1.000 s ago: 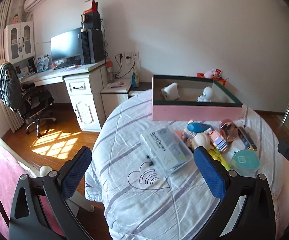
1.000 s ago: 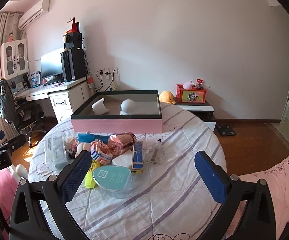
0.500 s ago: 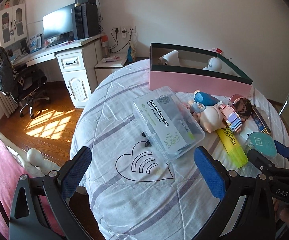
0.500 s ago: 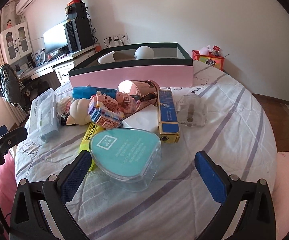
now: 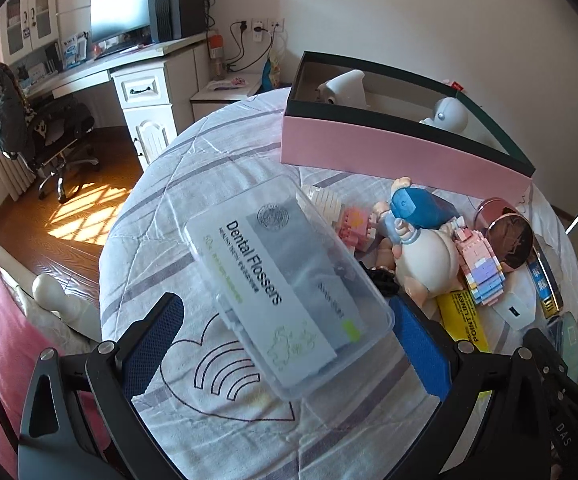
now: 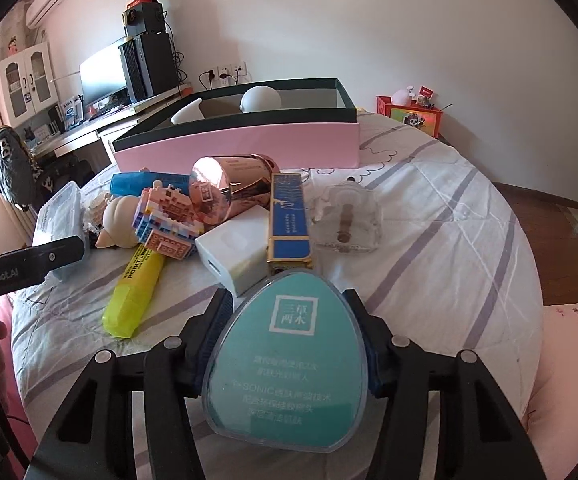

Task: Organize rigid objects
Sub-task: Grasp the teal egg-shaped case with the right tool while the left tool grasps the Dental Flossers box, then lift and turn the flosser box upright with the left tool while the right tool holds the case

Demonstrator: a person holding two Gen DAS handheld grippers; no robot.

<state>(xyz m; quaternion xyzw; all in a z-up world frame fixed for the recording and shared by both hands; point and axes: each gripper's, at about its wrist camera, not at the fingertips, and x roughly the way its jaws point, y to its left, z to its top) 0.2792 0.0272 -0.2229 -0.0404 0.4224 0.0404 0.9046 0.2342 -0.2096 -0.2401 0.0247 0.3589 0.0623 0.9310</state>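
My left gripper (image 5: 285,336) is open, its blue pads on either side of the near end of a clear dental flossers box (image 5: 289,292) lying on the striped bedspread. My right gripper (image 6: 289,320) has closed on a teal egg-shaped case (image 6: 289,364), which fills the space between its fingers. A pink box with a dark green rim (image 5: 401,152) stands behind the pile; it also shows in the right wrist view (image 6: 249,144) and holds two white objects.
A pile lies between the grippers and the box: yellow highlighter (image 6: 135,292), white charger (image 6: 237,248), blue-gold box (image 6: 289,216), rose-gold jar (image 6: 225,192), brick toy (image 6: 165,224), pig figure (image 5: 429,260), clear case (image 6: 347,216). Desk and chair (image 5: 29,120) stand far left.
Both grippers moved forward and down to the pile. The right gripper's fingers closed around the teal case. The left gripper came up around the flossers box, still open.
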